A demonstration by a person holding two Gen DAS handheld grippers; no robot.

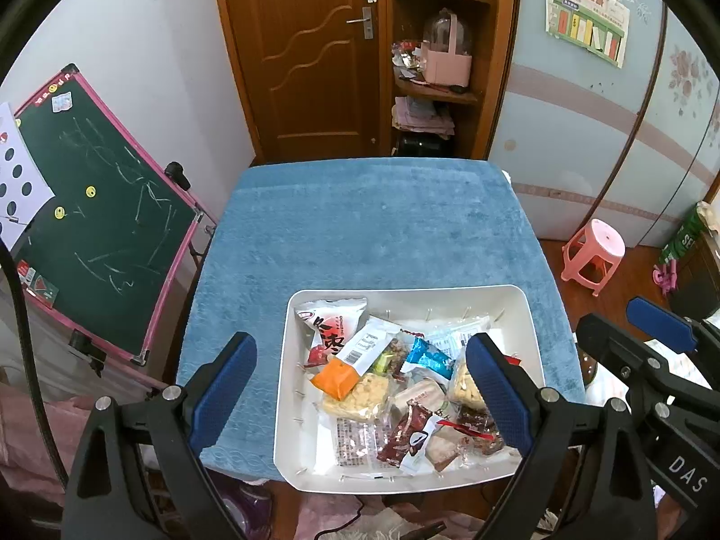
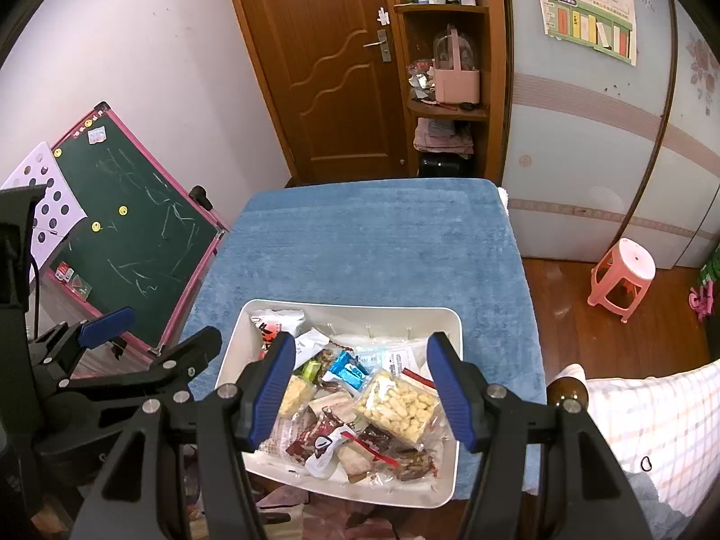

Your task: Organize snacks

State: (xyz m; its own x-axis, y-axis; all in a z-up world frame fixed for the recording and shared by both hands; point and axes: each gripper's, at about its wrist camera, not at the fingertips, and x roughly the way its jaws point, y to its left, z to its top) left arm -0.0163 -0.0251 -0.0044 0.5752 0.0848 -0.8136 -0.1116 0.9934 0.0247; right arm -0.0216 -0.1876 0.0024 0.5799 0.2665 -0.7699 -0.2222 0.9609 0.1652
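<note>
A white tray (image 1: 288, 360) sits at the near edge of a table covered by a blue towel (image 1: 369, 225). It holds several wrapped snacks: a red-and-white packet (image 1: 330, 319), an orange packet (image 1: 335, 378), a blue foil packet (image 1: 427, 357), a clear bag of puffed snacks (image 2: 398, 402). My left gripper (image 1: 360, 387) is open and empty above the tray's left side. My right gripper (image 2: 362, 389) is open and empty above the tray (image 2: 454, 328). Each gripper also shows at the edge of the other's view.
A green chalkboard with a pink frame (image 1: 99, 216) leans left of the table. A wooden door (image 1: 315, 54) and shelves (image 1: 441, 67) stand behind. A pink stool (image 1: 594, 252) is on the floor at right. A checked cushion (image 2: 652, 427) lies near right.
</note>
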